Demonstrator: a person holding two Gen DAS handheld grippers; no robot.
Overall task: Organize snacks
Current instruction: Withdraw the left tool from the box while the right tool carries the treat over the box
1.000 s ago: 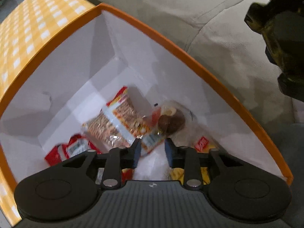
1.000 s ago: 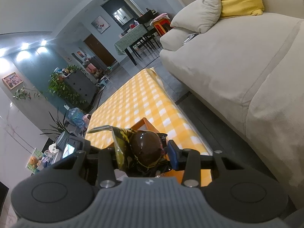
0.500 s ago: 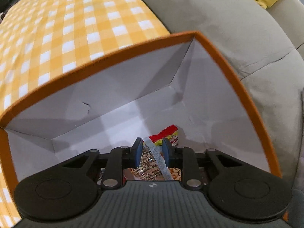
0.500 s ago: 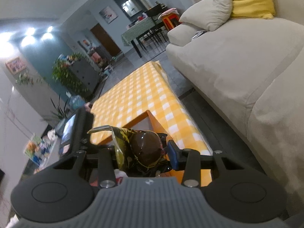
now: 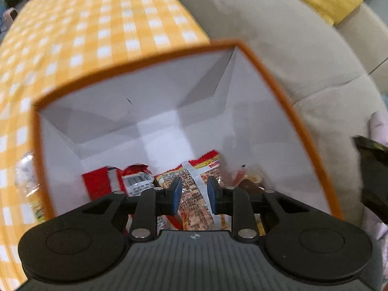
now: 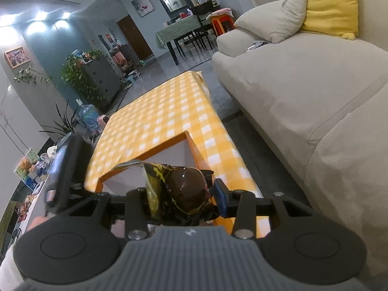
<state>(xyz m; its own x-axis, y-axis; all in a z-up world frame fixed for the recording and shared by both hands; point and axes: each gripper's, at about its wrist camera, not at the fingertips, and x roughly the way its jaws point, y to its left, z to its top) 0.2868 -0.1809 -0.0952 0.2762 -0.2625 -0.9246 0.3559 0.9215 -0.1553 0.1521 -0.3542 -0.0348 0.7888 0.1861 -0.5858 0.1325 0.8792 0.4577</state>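
An orange-rimmed box (image 5: 135,70) with white walls stands on the yellow checked tablecloth (image 5: 97,24). Inside lie a red packet (image 5: 101,184), an orange printed packet (image 5: 194,189) and a brown round snack (image 5: 249,184). My left gripper (image 5: 194,195) hangs over them inside the box mouth. Its jaws stand a little apart and its blue pads (image 5: 175,195) touch nothing. My right gripper (image 6: 184,198) is shut on a dark brown round snack (image 6: 186,189) in a yellow-and-black wrapper. It holds the snack above the box's near corner (image 6: 191,143).
A beige sofa (image 6: 303,92) with a yellow cushion (image 6: 329,7) runs along the table's right side, across a narrow strip of floor (image 6: 242,126). A clear plastic packet (image 5: 26,169) lies on the cloth left of the box. Plants and a dining table stand far back.
My left gripper has rolled and drawn back from the snacks, and its jaws have narrowed. The right gripper has tilted slightly with the wrapped snack still in it.
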